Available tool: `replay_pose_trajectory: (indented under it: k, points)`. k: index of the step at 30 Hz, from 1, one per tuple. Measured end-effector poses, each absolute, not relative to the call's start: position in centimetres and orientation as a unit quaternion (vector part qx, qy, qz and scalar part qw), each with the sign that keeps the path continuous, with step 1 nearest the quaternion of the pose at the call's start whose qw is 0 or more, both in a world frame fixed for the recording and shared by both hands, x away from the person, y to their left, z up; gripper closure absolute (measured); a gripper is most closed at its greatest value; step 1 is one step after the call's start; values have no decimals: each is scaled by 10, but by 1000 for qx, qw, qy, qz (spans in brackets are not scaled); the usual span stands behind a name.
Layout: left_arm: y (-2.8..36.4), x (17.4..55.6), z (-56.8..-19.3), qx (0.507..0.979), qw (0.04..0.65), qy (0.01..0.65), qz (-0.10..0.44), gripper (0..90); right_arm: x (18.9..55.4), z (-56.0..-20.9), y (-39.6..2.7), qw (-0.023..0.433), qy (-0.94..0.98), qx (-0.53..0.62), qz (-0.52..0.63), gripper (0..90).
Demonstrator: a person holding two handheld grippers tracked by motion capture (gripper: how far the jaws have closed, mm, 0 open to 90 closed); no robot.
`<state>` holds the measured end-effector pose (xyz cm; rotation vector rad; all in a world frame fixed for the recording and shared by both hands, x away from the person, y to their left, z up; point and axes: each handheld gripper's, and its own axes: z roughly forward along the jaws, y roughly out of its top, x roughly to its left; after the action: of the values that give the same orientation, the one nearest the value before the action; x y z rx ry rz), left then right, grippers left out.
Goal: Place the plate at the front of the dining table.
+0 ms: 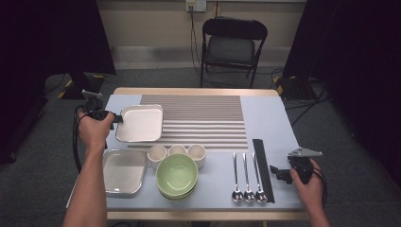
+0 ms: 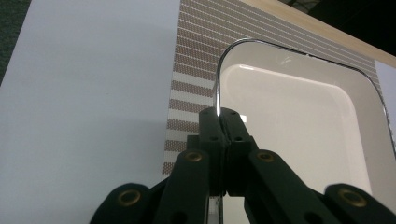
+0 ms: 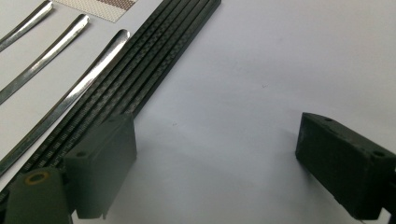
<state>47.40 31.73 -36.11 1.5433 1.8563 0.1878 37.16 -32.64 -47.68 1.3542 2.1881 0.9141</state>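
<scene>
Left hand-held gripper [image 1: 117,119] clamped on the near-left rim of the metal tray [image 1: 140,123], jaws pressed together with the thin edge pinched between them, as seen up close in the left gripper view [image 2: 218,122]. Tray [image 2: 299,121] lying on the table [image 1: 269,118], its right part over the striped mat [image 1: 198,120], its left part over the plain pale blue surface. Whether lifted or resting flat, cannot tell. Left hand [image 1: 94,130] wrapped round the gripper body, forearm coming up along the table's left edge.

Second metal tray [image 1: 124,171] just in front of the first, at the near-left corner, apart from it. Three small white cups [image 1: 177,152] in a row beside that tray, with stacked green bowls [image 1: 177,177] right in front of them, touching or nearly so. Three spoons [image 1: 246,177] side by side to the right, bowls toward the near edge, and a long black strip [image 1: 263,168] just beyond them, slightly slanted.

Right hand-held gripper [image 1: 279,172] released, jaws standing wide apart with nothing between them, low over bare table near the right edge. Right gripper view: same gripper [image 3: 215,168], black strip [image 3: 154,60] running past the left jaw, spoon handles [image 3: 60,42] beyond it. Right hand [image 1: 305,179] gripping the body
</scene>
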Motion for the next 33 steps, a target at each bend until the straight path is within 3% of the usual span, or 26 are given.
replay_pose_trajectory:
  k: [33]
  points:
    - [307,493,-360,594,360,717,62,892,372,-477,-326,204,784,485,328,112]
